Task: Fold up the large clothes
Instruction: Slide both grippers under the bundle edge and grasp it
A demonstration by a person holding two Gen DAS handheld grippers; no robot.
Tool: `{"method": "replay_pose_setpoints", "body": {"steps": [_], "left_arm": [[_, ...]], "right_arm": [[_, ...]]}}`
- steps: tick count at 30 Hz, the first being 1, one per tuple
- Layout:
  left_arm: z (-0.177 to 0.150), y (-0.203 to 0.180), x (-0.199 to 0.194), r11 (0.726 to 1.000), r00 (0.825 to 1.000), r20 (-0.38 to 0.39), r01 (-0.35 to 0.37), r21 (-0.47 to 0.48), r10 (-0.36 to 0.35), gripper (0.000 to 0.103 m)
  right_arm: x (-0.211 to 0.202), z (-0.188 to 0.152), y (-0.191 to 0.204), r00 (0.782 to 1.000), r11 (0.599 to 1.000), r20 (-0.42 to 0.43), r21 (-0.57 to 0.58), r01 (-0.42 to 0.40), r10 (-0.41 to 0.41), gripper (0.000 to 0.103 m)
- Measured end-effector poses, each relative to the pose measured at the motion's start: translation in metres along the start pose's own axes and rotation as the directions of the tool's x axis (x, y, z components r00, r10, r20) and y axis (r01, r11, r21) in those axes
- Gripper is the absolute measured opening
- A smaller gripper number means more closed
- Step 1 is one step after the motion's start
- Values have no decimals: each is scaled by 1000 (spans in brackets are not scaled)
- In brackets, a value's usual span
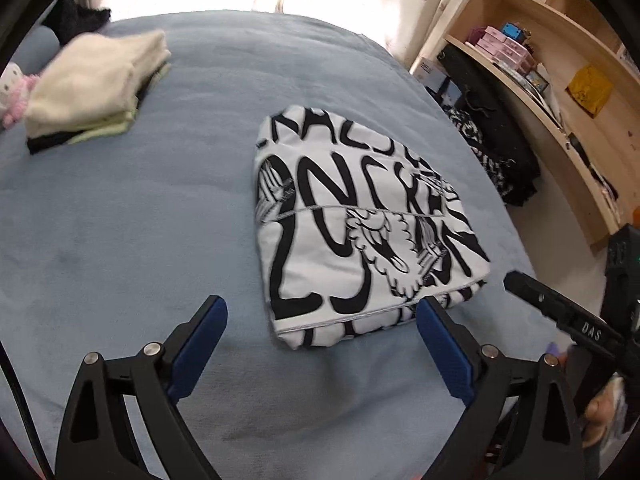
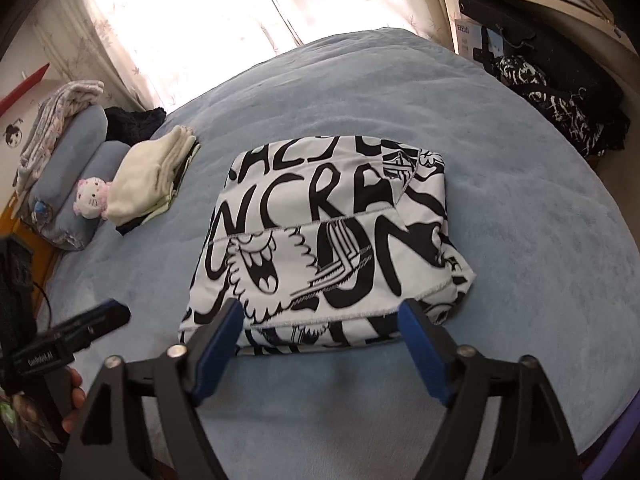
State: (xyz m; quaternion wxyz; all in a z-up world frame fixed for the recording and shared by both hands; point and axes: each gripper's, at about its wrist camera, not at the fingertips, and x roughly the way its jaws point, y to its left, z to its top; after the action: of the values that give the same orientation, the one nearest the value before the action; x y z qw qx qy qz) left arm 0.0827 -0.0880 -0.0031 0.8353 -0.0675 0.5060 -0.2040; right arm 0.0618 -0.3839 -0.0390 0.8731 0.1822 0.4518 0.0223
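While both the left gripper (image 1: 322, 322) and right gripper (image 2: 322, 326) gape empty, printed garment (image 1: 360, 224) lies folded mid-frame on bed (image 1: 140, 220). Fold looks done; next, probably carry it to stack (image 1: 96, 88), upper left.

Support surface: bed (image 1: 160, 220) covered with a blue-grey fleece blanket, lightly rumpled. Lying directly on it, near the middle: folded white garment with black lettering (image 1: 360, 224), a compact rectangular bundle, flat. Well apart, toward the head end: stack of folded clothes (image 2: 154, 178), cream piece on top, pale green and dark layers beneath. Just beside the stack: small white-and-pink plush toy (image 2: 92, 200), against blue-grey pillows (image 2: 76, 176).
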Motion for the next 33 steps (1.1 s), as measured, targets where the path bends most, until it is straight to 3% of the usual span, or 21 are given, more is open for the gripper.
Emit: {"method": "replay_pose_setpoints", "body": {"steps": [9,21,26,33], "left_arm": [[20,8,46,996,991,-115,58,-61,-65,95],[34,34,131,985,970,-219,70,-155,-103,95],[34,42,160,969,954,-239,134,-207,-183,99],[38,34,180,973,954,-222,169,-158,-201,103]], "right_arm": [[20,34,-32,998,1000,-56,24,-2,3,83],[100,51,-102,980,996,-187,77,-50,64,83],[134,54,-125,959,983,-236,134,-129,158,83],[165,61,-133,895,929,-260,185,-321,361,84]]}}
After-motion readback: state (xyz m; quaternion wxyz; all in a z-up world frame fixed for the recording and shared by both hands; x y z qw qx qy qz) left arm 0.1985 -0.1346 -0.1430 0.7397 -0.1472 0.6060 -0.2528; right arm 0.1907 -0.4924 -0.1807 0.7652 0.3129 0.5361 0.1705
